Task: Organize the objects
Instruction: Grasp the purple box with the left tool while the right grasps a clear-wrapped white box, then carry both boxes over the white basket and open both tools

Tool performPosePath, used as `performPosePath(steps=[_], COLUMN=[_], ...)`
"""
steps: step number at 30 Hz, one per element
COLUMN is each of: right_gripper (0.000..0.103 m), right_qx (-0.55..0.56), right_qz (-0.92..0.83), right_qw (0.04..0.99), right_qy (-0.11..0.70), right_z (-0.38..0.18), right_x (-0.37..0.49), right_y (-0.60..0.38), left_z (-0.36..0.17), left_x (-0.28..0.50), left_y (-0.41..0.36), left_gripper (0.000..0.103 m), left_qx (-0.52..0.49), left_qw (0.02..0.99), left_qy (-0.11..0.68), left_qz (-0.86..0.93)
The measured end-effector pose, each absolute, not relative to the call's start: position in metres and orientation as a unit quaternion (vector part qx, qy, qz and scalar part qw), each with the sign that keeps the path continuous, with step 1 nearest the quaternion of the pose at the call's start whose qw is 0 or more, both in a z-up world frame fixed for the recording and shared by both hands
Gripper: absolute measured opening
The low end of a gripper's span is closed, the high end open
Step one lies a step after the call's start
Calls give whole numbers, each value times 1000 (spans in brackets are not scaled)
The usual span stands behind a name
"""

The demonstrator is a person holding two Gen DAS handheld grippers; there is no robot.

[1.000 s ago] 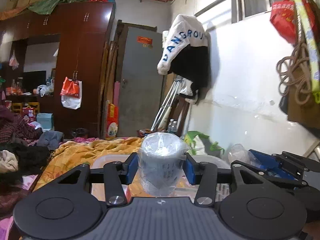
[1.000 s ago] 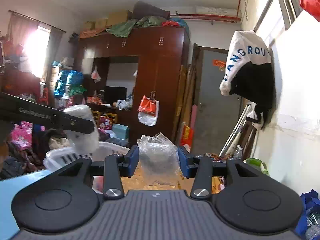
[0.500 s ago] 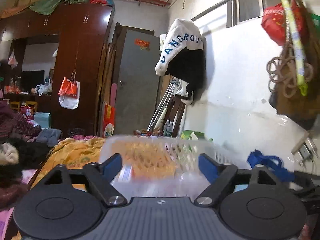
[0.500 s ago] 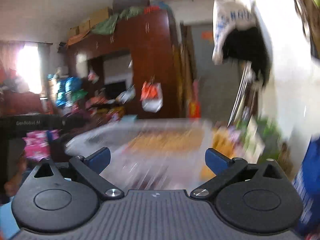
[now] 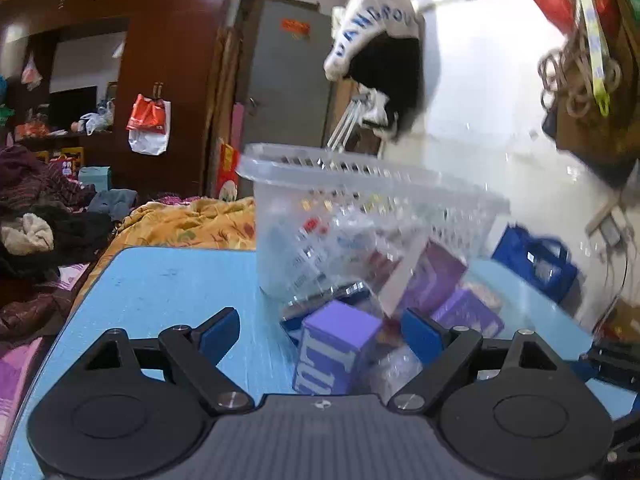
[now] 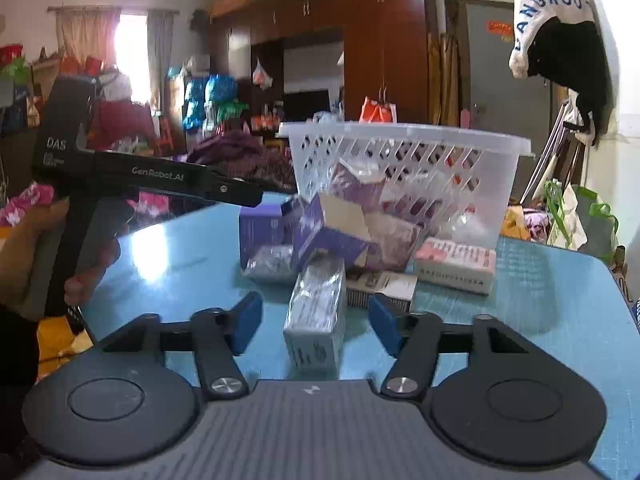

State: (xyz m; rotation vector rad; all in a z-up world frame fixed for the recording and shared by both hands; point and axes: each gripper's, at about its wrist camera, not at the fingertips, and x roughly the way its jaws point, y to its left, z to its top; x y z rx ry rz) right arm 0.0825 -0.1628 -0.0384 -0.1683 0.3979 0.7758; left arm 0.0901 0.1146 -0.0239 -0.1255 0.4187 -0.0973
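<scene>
We should centre each box before closing and lift squarely. Left gripper (image 5: 320, 334) stands wide, empty; purple cardboard box (image 5: 334, 354) sits between its jaws, untouched. Right gripper (image 6: 316, 322), jaws just closing, half-open, straddles plastic-wrapped white carton (image 6: 316, 318) without contact. White slotted plastic basket (image 6: 404, 168) stands beyond on blue table (image 6: 540, 300).

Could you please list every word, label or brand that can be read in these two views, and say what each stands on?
"GenRobot.AI": on the black arm of the left gripper, seen from the right wrist.
"DAS": on the same gripper's upright black body; the small lines beneath it are too small to read.
"ANGROU": blue letters on the white and black garment hanging on the wall.
Print on the white and pink flat box and the purple cartons: too blurred to read.
</scene>
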Motion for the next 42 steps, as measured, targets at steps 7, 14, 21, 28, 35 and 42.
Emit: performPosePath(steps=[7, 14, 21, 28, 35, 42], right_gripper=[33, 32, 32, 32, 32, 32], right_qx=[-55, -23, -6, 3, 13, 17], right_qz=[373, 363, 351, 339, 329, 317], right_qw=[907, 917, 922, 927, 931, 937], right_qy=[188, 166, 165, 164, 155, 146], right_z=[-48, -40, -37, -38, -37, -35], right_x=[75, 69, 81, 86, 88, 90], right_y=[-174, -203, -210, -215, -224, -228], left_z=[-35, -33, -34, -35, -32, -26], left_x=[96, 95, 101, 98, 84, 78], left_y=[100, 95, 94, 99, 100, 103], left_gripper=[90, 90, 73, 48, 47, 48], left_qx=[-16, -4, -7, -32, -36, -47], left_qw=[973, 974, 971, 973, 982, 987], left_qy=[230, 228, 238, 230, 183, 151], left_qz=[-19, -7, 1, -5, -5, -1])
